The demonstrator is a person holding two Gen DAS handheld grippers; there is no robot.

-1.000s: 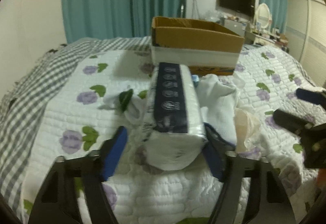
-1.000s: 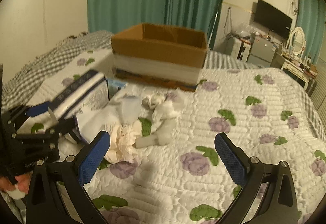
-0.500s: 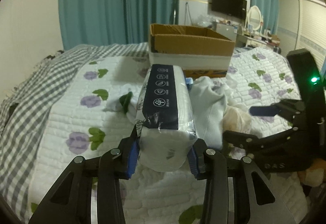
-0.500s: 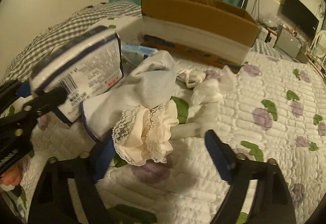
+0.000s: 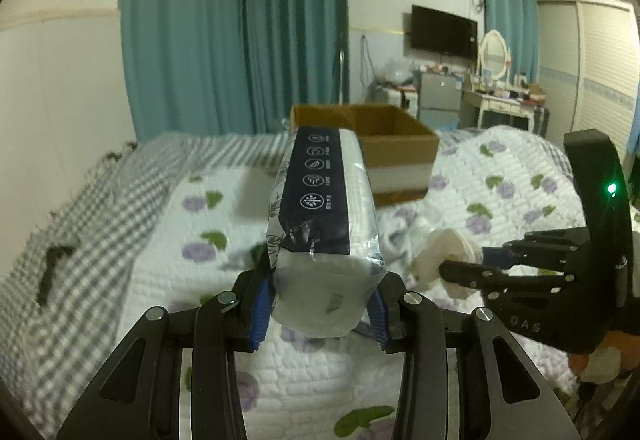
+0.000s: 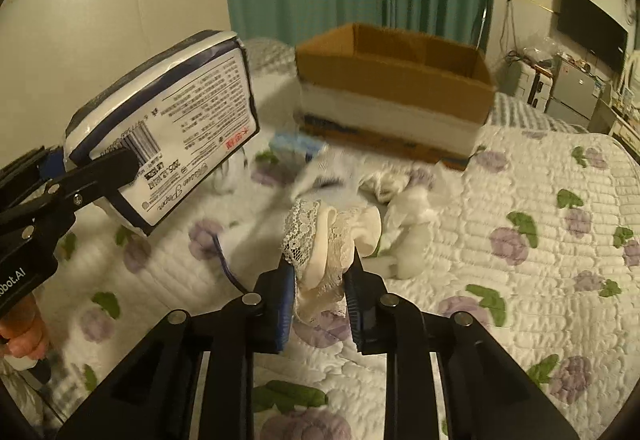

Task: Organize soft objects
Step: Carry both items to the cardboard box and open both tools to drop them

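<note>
My left gripper (image 5: 320, 306) is shut on a white tissue pack (image 5: 326, 224) with a dark blue band and holds it lifted above the bed; the pack also shows in the right wrist view (image 6: 168, 136). My right gripper (image 6: 320, 280) is shut on a cream lace sock (image 6: 328, 236), raised off the quilt; it shows in the left wrist view (image 5: 448, 256) too. An open cardboard box (image 6: 396, 80) stands at the far side of the bed (image 6: 540, 280). More white socks (image 6: 404, 224) and a small blue packet (image 6: 296, 144) lie between me and the box.
The floral quilt has a grey checked blanket (image 5: 80, 220) at its left. Teal curtains (image 5: 240, 40) hang behind the box. A TV (image 5: 444, 30), small fridge and dressing table (image 5: 504, 100) stand at the right wall.
My left gripper shut on the tissue pack and lifted it off the bed. My right gripper moved in, shut on the cream lace sock and raised it.
</note>
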